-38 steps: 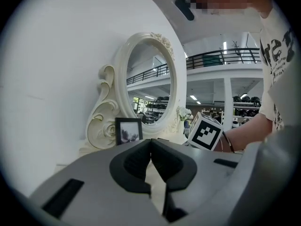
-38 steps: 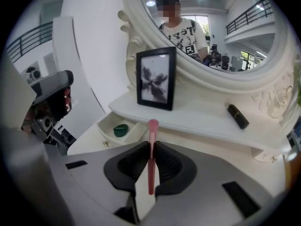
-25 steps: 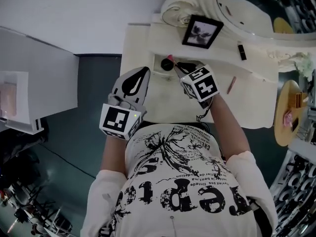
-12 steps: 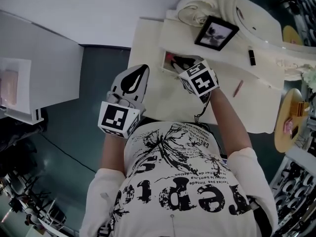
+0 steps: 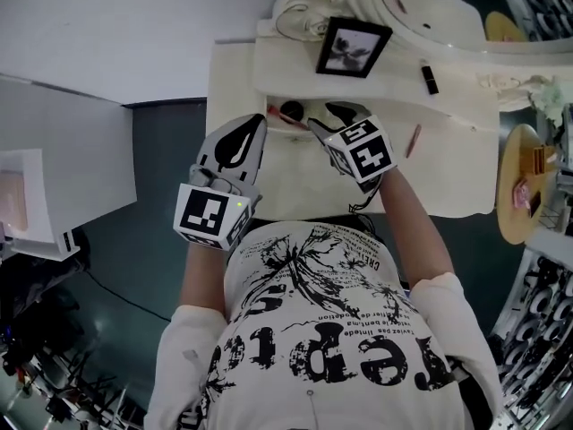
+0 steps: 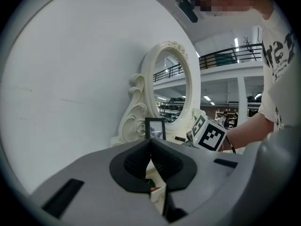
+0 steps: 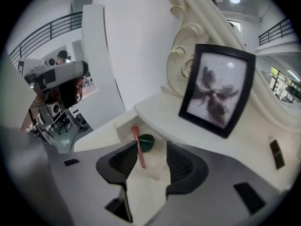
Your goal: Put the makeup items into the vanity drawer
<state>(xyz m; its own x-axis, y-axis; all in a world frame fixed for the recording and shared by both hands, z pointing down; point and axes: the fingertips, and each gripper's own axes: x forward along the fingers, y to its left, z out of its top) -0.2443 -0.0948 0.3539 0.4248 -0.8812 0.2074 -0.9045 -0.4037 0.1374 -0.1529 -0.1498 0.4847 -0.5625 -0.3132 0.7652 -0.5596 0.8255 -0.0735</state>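
- Your right tongs [image 7: 151, 149] are hanging over the open drawer [image 7: 124, 131] with the tips tilting down into it. The jaws have just been opening, and they're standing apart now, squeezing nothing.
- The red stick [image 7: 139, 149] is lying loose on the drawer floor below the gap, close to one jaw and free of both pads.
- A green pot [image 7: 146, 141] is sitting just past the tips, right against the stick.
- Your left tongs [image 6: 150, 142] are hovering just left of the right pair, clenched pad to pad on nothing.
- A lipstick [image 5: 430, 77] and a pink pencil [image 5: 413, 140] are lying on the vanity top, off to the right of your right tongs and outside the drawer.
- A frame [image 7: 217, 95] is standing just beyond the right tongs.
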